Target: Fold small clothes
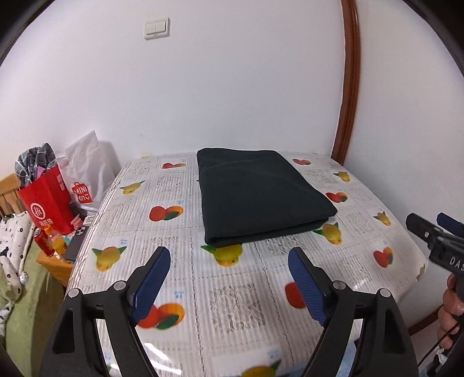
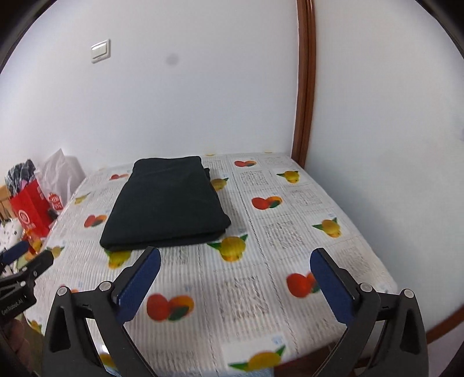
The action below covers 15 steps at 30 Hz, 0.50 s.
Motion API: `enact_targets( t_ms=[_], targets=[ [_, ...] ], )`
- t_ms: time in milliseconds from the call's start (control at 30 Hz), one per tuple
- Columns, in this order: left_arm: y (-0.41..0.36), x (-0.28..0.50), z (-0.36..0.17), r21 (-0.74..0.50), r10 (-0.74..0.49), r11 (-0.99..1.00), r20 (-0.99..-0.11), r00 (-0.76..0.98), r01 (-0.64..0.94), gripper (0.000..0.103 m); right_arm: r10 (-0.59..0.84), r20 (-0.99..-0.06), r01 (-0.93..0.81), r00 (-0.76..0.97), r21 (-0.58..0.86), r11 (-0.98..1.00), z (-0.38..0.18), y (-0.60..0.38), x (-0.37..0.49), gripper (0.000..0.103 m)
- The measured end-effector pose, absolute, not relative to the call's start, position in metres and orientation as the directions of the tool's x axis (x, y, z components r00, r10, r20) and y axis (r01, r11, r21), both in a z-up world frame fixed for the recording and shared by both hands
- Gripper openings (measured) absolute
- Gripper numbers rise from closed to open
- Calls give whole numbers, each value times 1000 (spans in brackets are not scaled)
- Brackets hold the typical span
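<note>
Both wrist views look forward and down over the table (image 1: 232, 304) from its near edge, toward the back wall. Left view sits further left, right view further right. Shared: folded cloth (image 1: 261, 197) (image 2: 165, 203), wall switch (image 1: 157, 28), red bag (image 1: 47, 203).

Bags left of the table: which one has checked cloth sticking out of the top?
The red paper bag, nearest the table edge; the white plastic bag behind it shows none.

Home room, fruit-print tablecloth (image 1: 232, 290), shopping bags (image 1: 49, 200)
</note>
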<state>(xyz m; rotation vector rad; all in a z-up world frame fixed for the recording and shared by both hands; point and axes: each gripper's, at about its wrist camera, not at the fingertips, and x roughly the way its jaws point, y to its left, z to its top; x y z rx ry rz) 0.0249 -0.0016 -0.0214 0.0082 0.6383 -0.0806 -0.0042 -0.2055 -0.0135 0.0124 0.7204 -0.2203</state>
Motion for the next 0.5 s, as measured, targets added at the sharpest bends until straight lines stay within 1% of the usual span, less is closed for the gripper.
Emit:
enact_targets(
  t_ms=[133, 267, 500],
  targets=[
    [-5, 8, -13, -21, -84, 996, -575, 814, 87, 83, -205, -639, 203, 741, -78, 976, -6, -202, -28, 102],
    [-7, -3, -7, -10, -64, 998, -551, 832, 70, 84, -212, -636, 206, 742, -84, 975, -4, -200, -37, 102],
    [-9, -6, -8, -9, -60, 998, -557, 828, 66, 84, -210, -644, 209, 736, -78, 975, -3, -199, -41, 102]
  ],
)
